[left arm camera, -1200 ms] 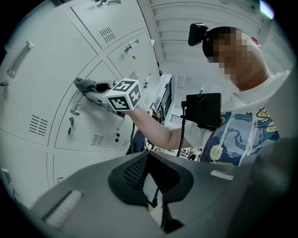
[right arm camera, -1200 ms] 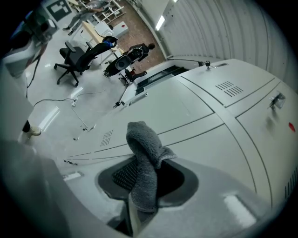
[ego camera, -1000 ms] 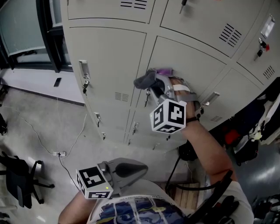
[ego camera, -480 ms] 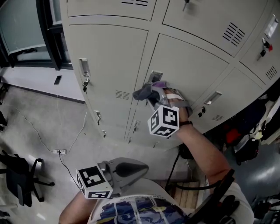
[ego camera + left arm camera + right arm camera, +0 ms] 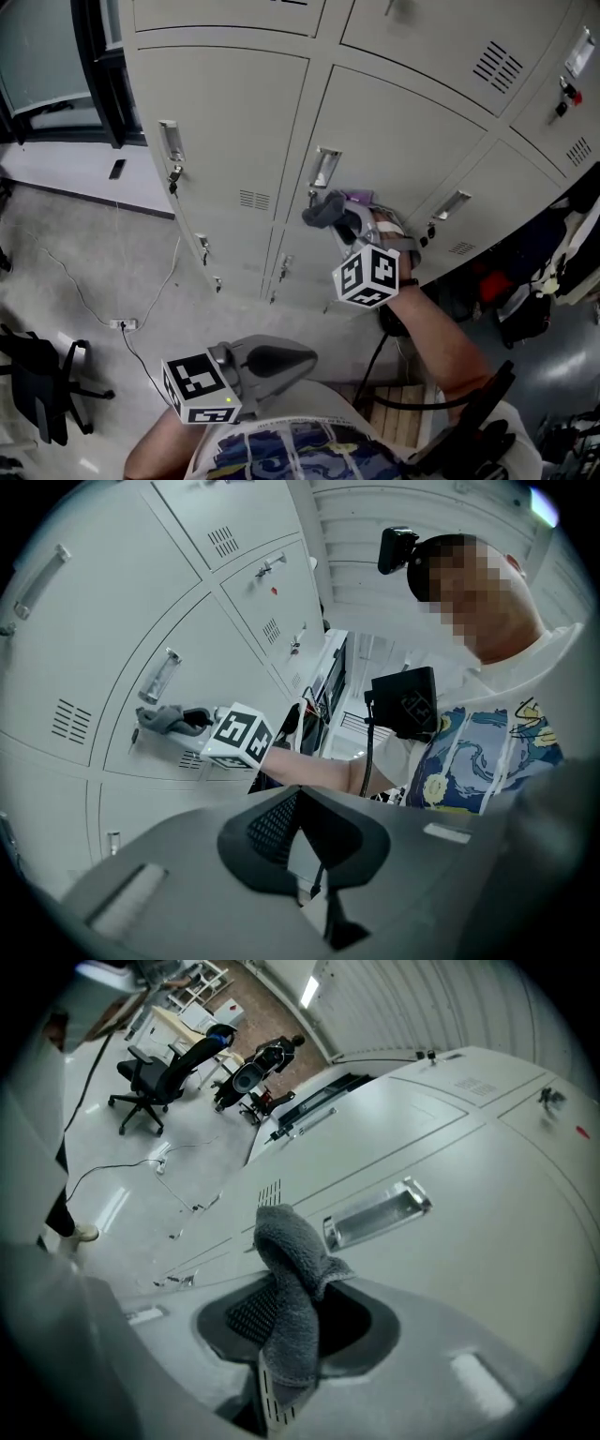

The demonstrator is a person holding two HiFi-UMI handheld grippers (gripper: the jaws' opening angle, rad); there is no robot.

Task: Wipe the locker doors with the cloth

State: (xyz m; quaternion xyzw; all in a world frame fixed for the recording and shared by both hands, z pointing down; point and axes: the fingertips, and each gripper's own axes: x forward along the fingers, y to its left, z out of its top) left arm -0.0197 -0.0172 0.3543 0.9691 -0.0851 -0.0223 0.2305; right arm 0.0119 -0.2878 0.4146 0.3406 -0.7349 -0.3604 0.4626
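A grey cloth is clamped in my right gripper, which is shut on it. The cloth is held against the beige locker door, just below that door's metal handle. In the right gripper view the cloth stands up out of the jaws, its folded tip close to the handle. My left gripper hangs low by the person's body, away from the lockers, shut with nothing in it. The left gripper view shows the shut left gripper and, further off, the cloth.
Beige lockers fill the wall, with keys hanging in some locks. A black office chair and a cable with a power strip are on the floor at left. Dark bags sit at right.
My right gripper has carried the cloth down and slightly right, off the door's handle, which now shows. The left gripper has not moved.
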